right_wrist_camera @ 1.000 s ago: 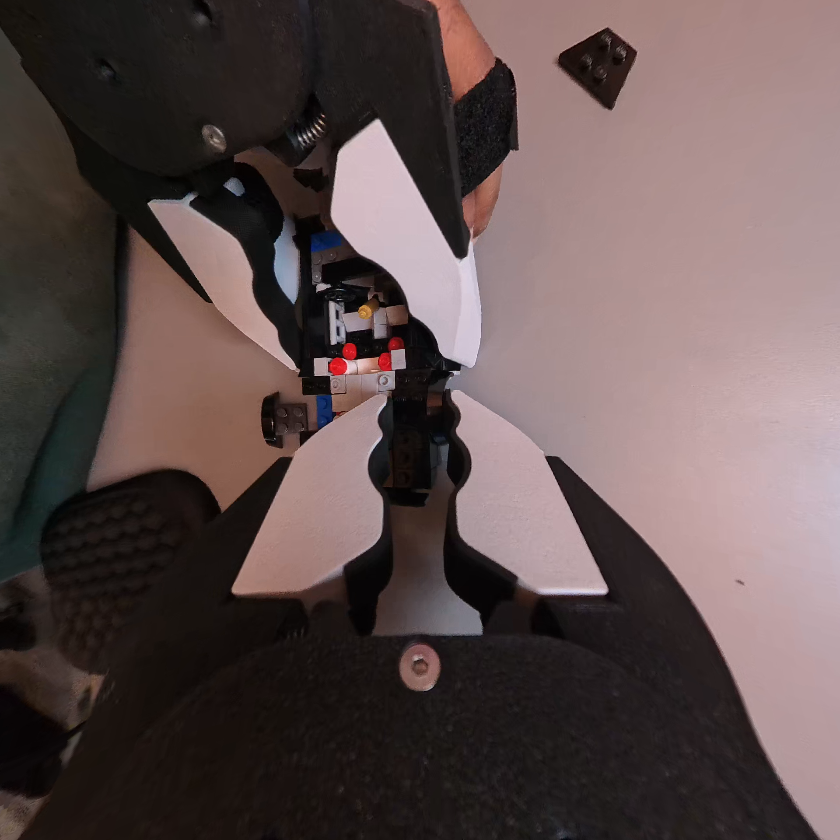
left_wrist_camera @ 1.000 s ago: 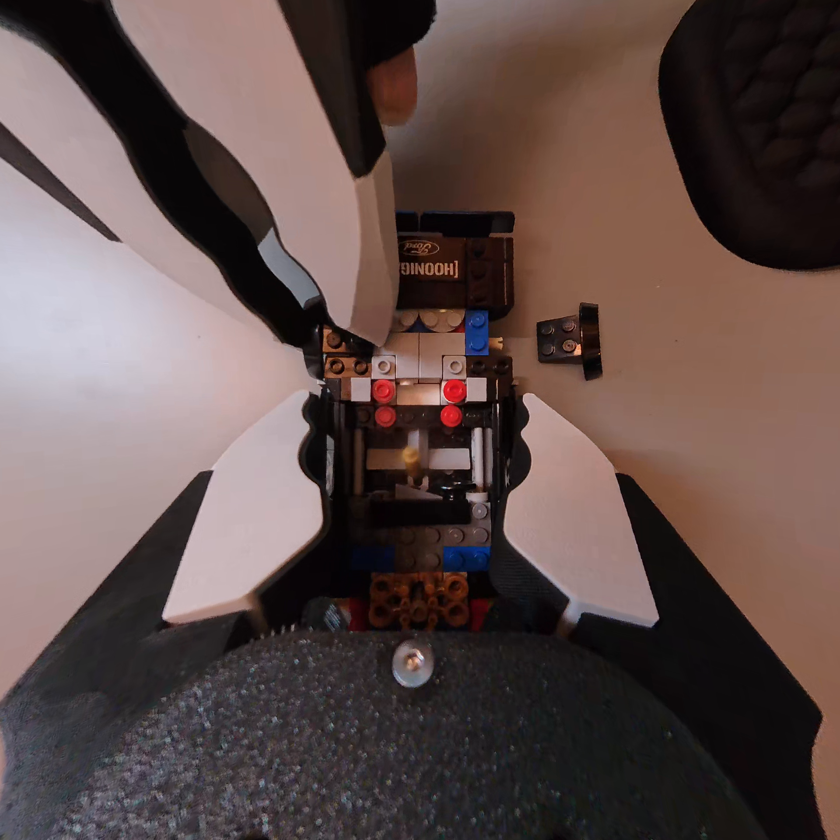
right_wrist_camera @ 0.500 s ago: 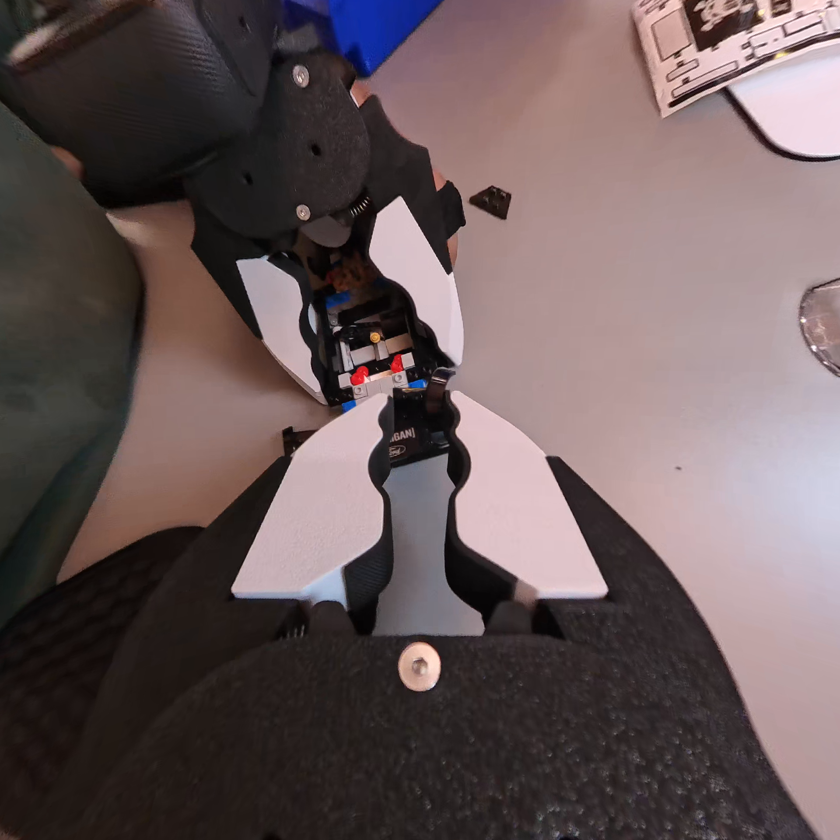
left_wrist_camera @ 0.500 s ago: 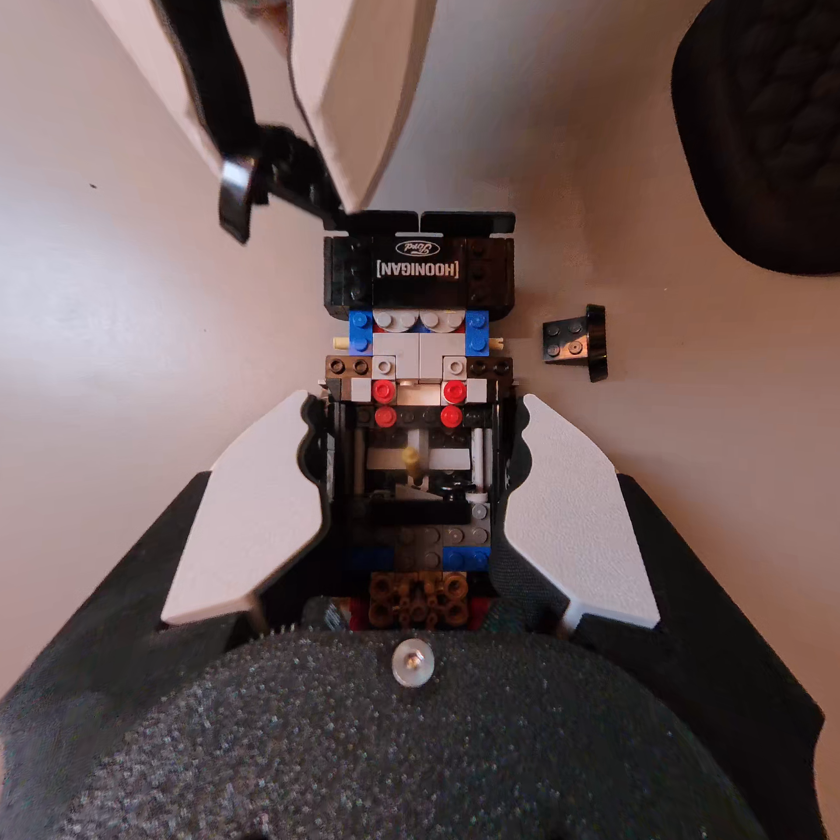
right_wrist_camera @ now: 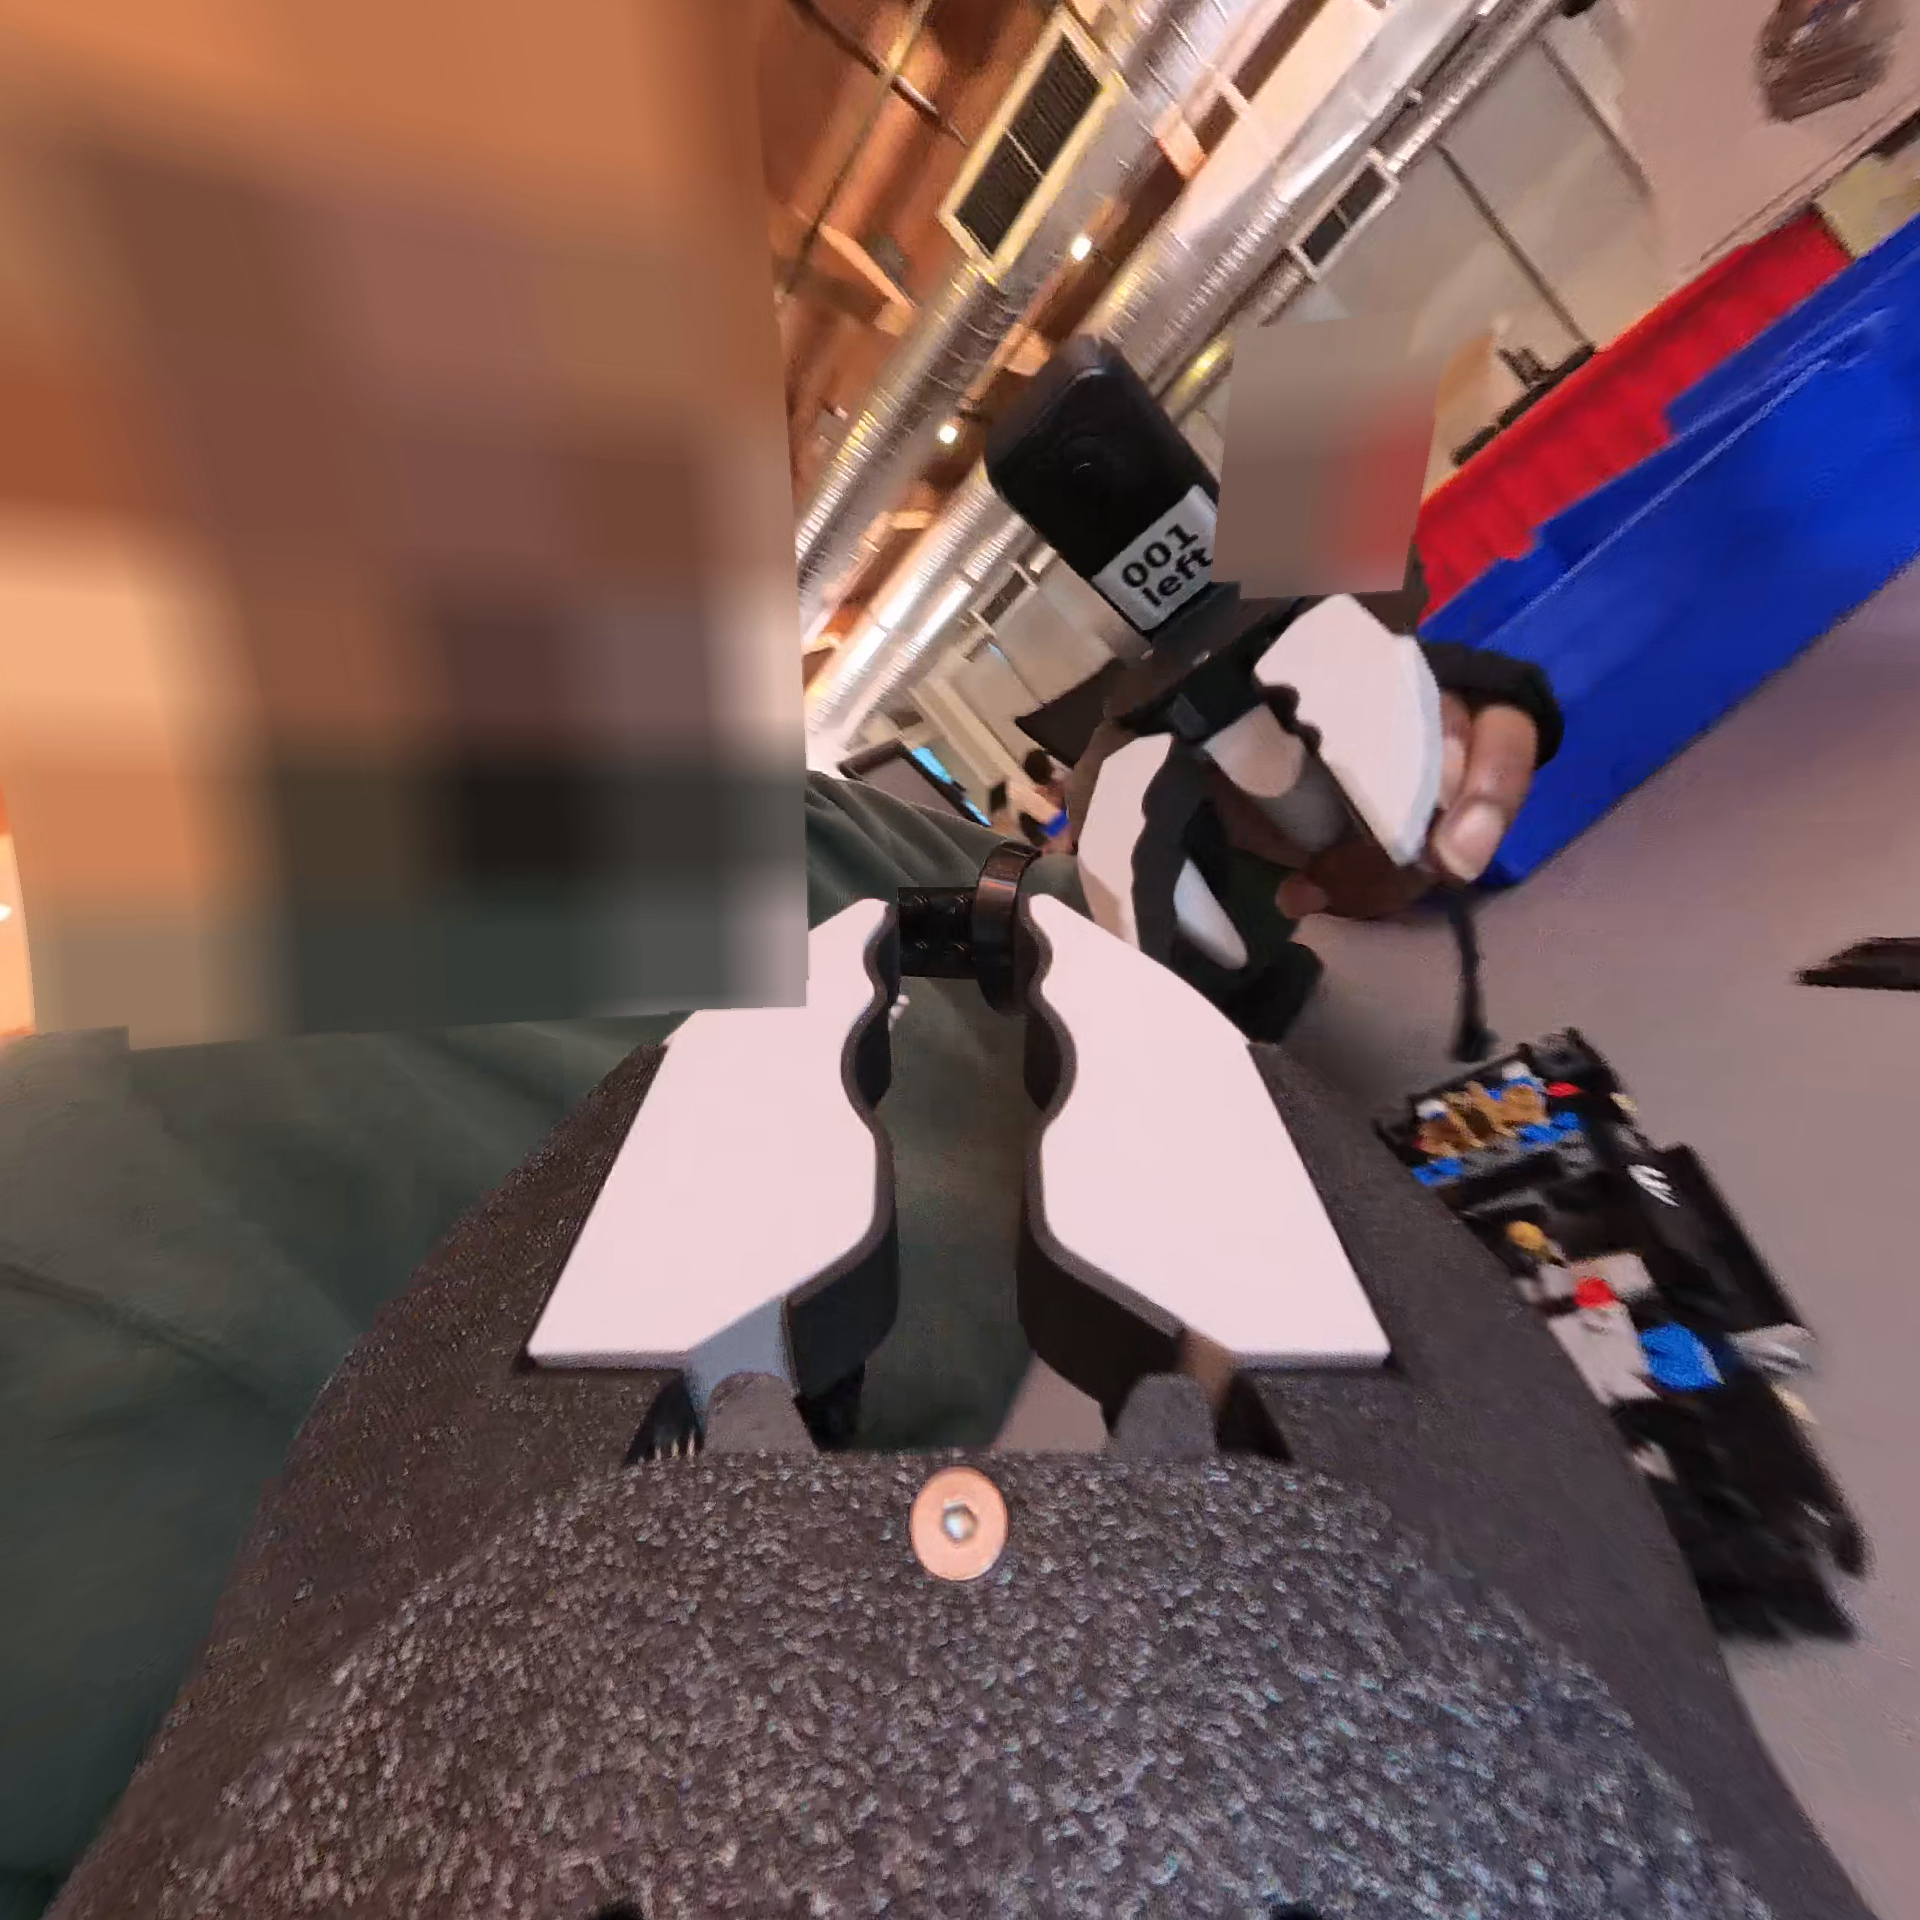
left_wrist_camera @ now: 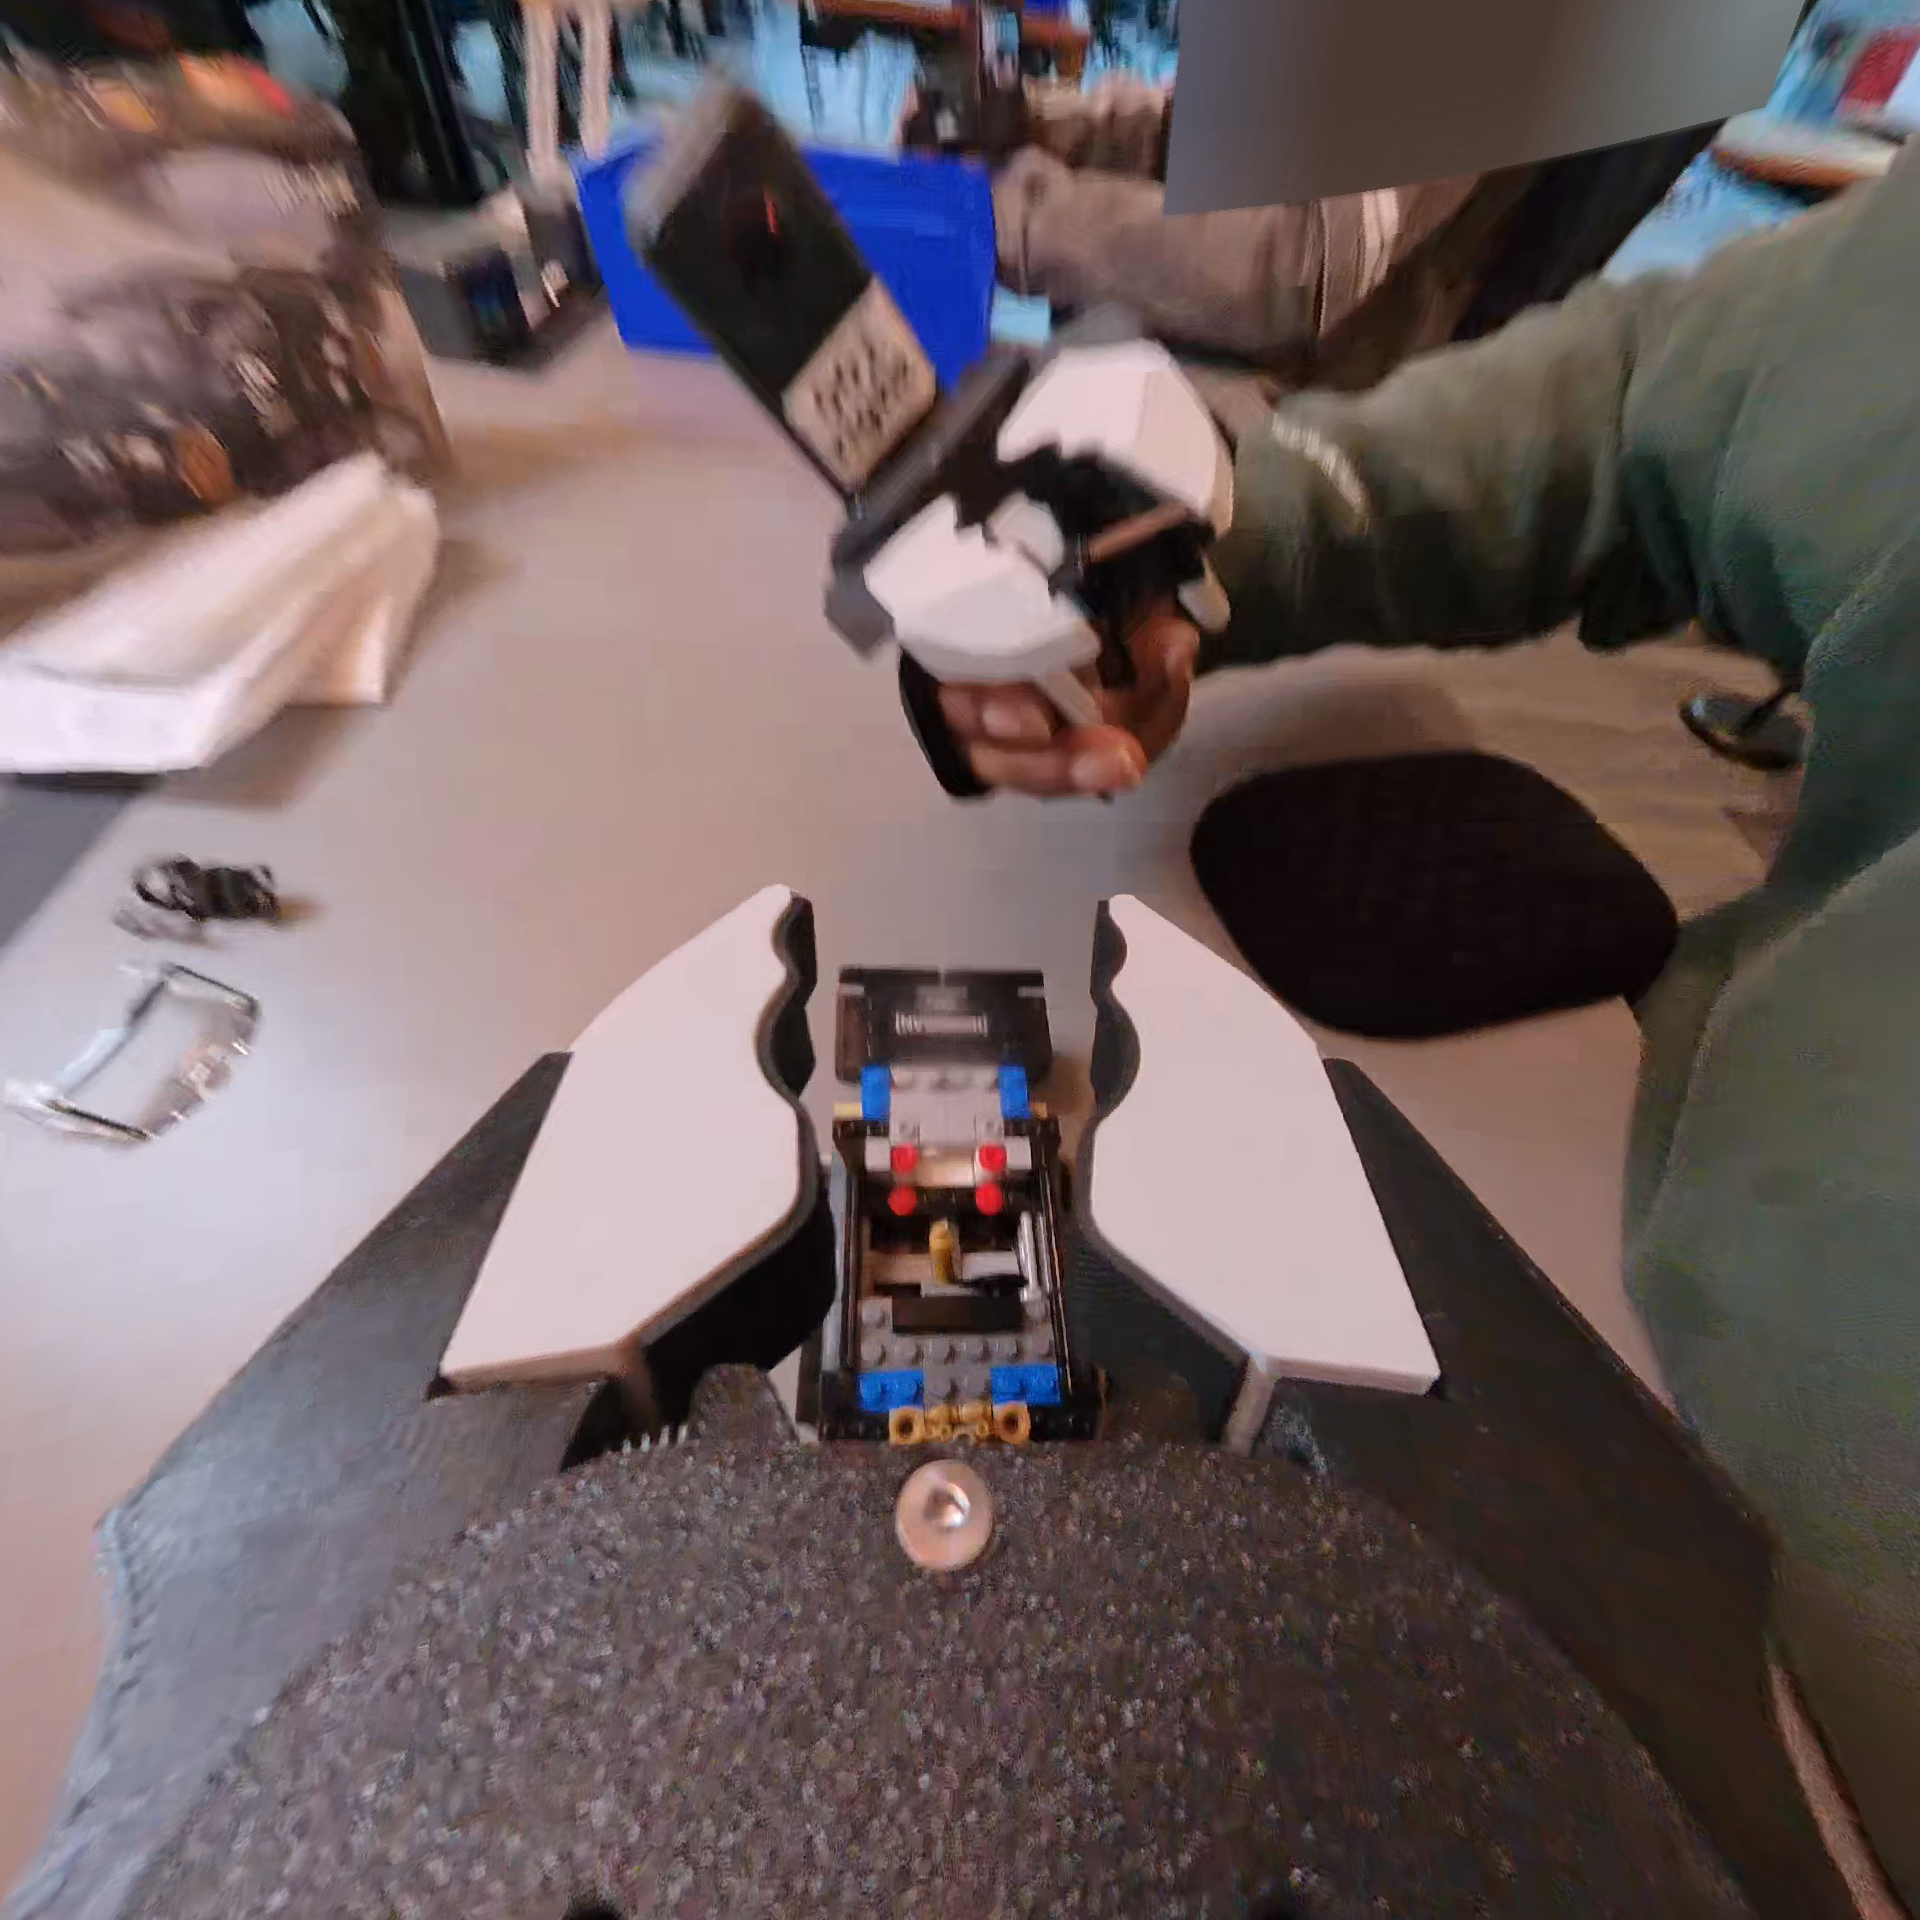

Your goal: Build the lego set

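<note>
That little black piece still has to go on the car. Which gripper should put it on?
Probably the right gripper: it is already shut on the black piece. The left gripper is open and empty, straddling the car on the table, so it could steady it.

**Clearances around the lego car**

The lego car (left_wrist_camera: 948,1195) lies on the grey table (left_wrist_camera: 582,790), flanked on both sides by the spread fingers of the left gripper (left_wrist_camera: 948,935), which do not appear to touch it. Beyond the car's far end the tabletop is bare. To the far right of the car a black pad (left_wrist_camera: 1429,894) occupies the surface. To the car's far left lie a clear plastic piece (left_wrist_camera: 145,1049) and small dark parts (left_wrist_camera: 208,894). Above and beyond the car, the raised right gripper (right_wrist_camera: 961,935), clamped on a small black piece (right_wrist_camera: 961,935), blocks overhead passage.
</note>
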The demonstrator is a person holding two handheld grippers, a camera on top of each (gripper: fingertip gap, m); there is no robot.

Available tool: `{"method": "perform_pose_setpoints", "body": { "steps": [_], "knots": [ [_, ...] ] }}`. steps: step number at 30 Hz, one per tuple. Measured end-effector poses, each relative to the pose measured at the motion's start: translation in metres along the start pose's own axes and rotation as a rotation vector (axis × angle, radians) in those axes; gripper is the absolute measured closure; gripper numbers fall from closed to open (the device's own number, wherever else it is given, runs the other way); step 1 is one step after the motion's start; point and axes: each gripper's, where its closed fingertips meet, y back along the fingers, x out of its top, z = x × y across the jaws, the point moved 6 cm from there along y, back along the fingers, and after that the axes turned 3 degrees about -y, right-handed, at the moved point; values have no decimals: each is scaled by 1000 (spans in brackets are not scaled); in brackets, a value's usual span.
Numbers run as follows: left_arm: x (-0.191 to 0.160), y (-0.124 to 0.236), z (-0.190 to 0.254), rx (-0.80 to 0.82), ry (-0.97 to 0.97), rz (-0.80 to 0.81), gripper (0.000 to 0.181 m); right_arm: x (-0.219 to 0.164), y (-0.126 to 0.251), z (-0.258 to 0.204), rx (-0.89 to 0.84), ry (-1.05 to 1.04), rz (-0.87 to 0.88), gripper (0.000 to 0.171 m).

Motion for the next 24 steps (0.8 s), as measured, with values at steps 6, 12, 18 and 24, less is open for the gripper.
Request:
{"method": "perform_pose_setpoints", "body": {
  "steps": [6, 12, 18, 24],
  "knots": [
    [27, 14, 17, -21, -93, 147, 144, -9, -23, 8, 87, -95, 1, 150],
    [29, 15, 33, 19, -269, 92, 174, -13, -44, 16, 118, -136, -65, 150],
    [21, 24, 24, 87, -255, -12, 177, -9, -38, 26, -51, -90, -55, 138],
    [-13, 65, -47, 432, -143, -241, 177, -33, 1, 25, -789, 415, -431, 133]
  ]
}}
